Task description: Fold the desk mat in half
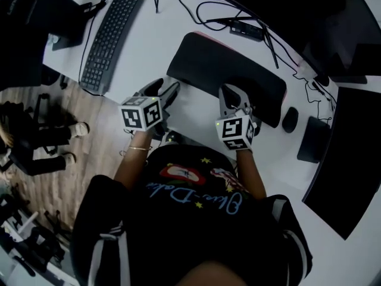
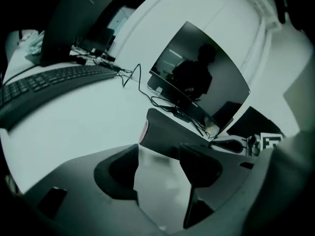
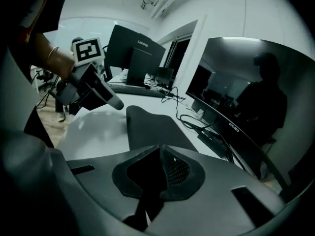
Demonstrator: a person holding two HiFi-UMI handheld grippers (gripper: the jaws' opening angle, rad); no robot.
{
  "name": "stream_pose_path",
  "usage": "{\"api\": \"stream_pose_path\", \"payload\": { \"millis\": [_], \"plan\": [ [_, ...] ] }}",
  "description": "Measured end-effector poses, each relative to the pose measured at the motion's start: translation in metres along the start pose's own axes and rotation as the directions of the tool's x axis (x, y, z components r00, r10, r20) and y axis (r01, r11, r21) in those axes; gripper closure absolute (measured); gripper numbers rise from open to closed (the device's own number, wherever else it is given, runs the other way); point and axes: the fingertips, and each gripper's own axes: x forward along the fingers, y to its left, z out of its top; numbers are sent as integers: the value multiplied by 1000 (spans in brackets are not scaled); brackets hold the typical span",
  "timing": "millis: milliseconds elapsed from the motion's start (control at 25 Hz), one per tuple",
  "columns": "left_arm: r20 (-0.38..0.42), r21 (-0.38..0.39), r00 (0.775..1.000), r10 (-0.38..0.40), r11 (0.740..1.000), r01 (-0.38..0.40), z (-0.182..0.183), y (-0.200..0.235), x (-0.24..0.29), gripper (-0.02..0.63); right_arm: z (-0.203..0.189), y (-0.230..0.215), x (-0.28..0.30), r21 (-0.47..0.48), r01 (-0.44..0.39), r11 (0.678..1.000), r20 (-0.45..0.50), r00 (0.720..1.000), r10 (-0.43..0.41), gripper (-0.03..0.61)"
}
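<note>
A black desk mat (image 1: 226, 70) lies flat on the white desk (image 1: 149, 58), its red underside showing along the far edge. My right gripper (image 1: 234, 94) sits at the mat's near edge, right of centre. In the right gripper view its jaws (image 3: 160, 156) are shut, with the mat (image 3: 152, 127) running straight out from between the pads. My left gripper (image 1: 162, 90) hovers by the mat's near-left corner. It stands open (image 2: 157, 163) over bare desk, with the mat's corner (image 2: 162, 132) just ahead of it.
A black keyboard (image 1: 110, 37) lies at the far left and a mouse (image 1: 290, 119) just right of the mat. Cables and a small box (image 1: 245, 30) run behind the mat. A curved monitor (image 3: 246, 107) stands along the back. The desk's near edge is right under my grippers.
</note>
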Motion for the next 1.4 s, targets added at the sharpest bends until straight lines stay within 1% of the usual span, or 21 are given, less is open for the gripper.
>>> {"api": "stream_pose_path", "payload": {
  "millis": [120,280,400,520,560,640,720,760,840,920,960,1000,1040,1080,1120,1160,1200,1240,1280,1320,1400],
  "plan": [
    [-5,-111,1000,-21,994,21,1,-1,14,371,-5,11,3,-74,-25,997,-46,999,21,565],
    [2,-215,1000,29,976,-27,2,7,27,346,-18,22,7,-93,-52,994,-87,995,44,574],
    [24,-266,999,27,964,-20,9,6,34,342,-26,28,12,-108,-73,991,-113,992,61,577],
    [45,-302,997,59,952,-43,15,8,41,342,-36,34,19,-137,-109,985,-166,982,86,578],
    [55,-310,996,69,950,-49,17,9,42,372,-40,36,22,-151,-121,981,-187,978,92,578],
    [79,-302,995,62,953,-35,23,10,41,468,-43,39,27,-186,-141,972,-225,970,97,578],
    [109,-283,994,26,959,6,29,5,38,555,-45,40,29,-214,-148,966,-247,964,93,578],
    [121,-271,993,7,962,26,32,1,37,571,-45,40,29,-218,-147,965,-251,964,90,579],
    [137,-230,990,-23,972,54,38,-9,34,578,-46,40,30,-208,-135,969,-247,966,81,579],
    [148,-169,987,-56,982,81,46,-22,30,580,-45,39,28,-183,-109,977,-210,975,70,578],
    [155,-135,985,-76,986,97,51,-30,28,580,-40,35,25,-155,-80,985,-160,986,55,578],
    [164,-101,982,-98,988,116,57,-39,26,580,-34,27,18,-97,-35,995,-87,996,27,578],
    [171,-69,978,-123,988,136,62,-47,23,580,-27,18,7,0,14,1000,-9,1000,-14,578],
    [175,-39,973,-149,987,158,66,-56,21,580,-24,7,-6,129,58,990,54,996,-65,578],
    [178,-14,969,-172,984,177,69,-64,18,580,-24,-4,-21,268,92,959,95,988,-122,578],
    [180,9,965,-192,981,194,72,-71,17,580,-26,-15,-38,394,121,911,120,976,-181,578],
    [181,29,961,-209,978,207,74,-78,15,580,-30,-25,-55,491,149,859,132,961,-242,578],
    [182,47,958,-224,975,219,76,-84,14,580,-35,-34,-72,553,181,814,130,946,-298,578],
    [183,64,954,-238,971,230,77,-91,13,580,-40,-40,-89,585,218,782,117,931,-347,578],
    [183,80,950,-252,967,241,78,-97,12,580,-45,-44,-106,597,256,761,97,918,-385,578],
    [184,110,943,-278,959,262,79,-111,9,580,-52,-46,-135,606,313,731,63,897,-437,578]
  ]
}}
